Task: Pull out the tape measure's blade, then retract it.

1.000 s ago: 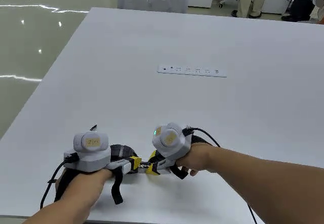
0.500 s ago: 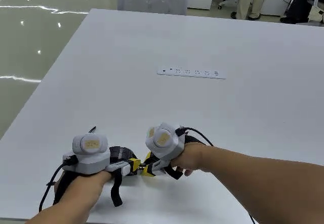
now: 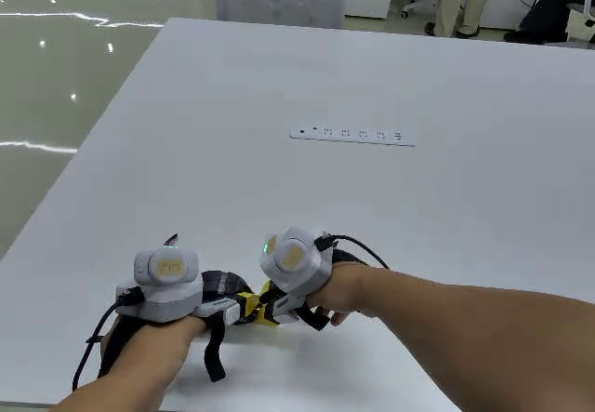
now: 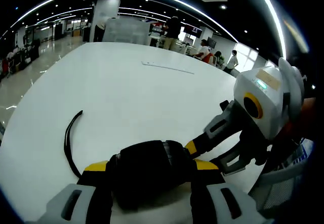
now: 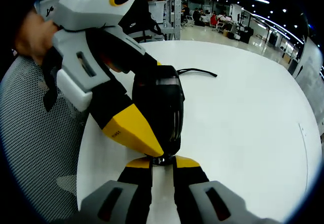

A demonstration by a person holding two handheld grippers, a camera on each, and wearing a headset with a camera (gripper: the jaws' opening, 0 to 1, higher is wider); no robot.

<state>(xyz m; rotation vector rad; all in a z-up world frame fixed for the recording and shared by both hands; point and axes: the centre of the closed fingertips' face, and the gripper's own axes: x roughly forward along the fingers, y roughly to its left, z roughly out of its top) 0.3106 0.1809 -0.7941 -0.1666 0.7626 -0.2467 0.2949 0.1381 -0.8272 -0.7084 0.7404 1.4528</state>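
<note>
As seen in the left gripper view, the black tape measure [image 4: 147,176] is squeezed on both sides by the left gripper [image 4: 150,165]. In the right gripper view, the blade hook [image 5: 161,158] is pinched by the nearly closed right gripper [image 5: 162,162]. In the head view, both are seen near the front edge of the white table [image 3: 372,77]; the tape measure is judged hard enough for a firm squeeze, but its springy blade is best pulled by the hook.

Tape measure [image 4: 148,176] on table [image 3: 279,86] near edge, btw L claw [image 4: 150,164] & R claw [image 5: 157,162], power strip [image 3: 352,134] well behind.
</note>
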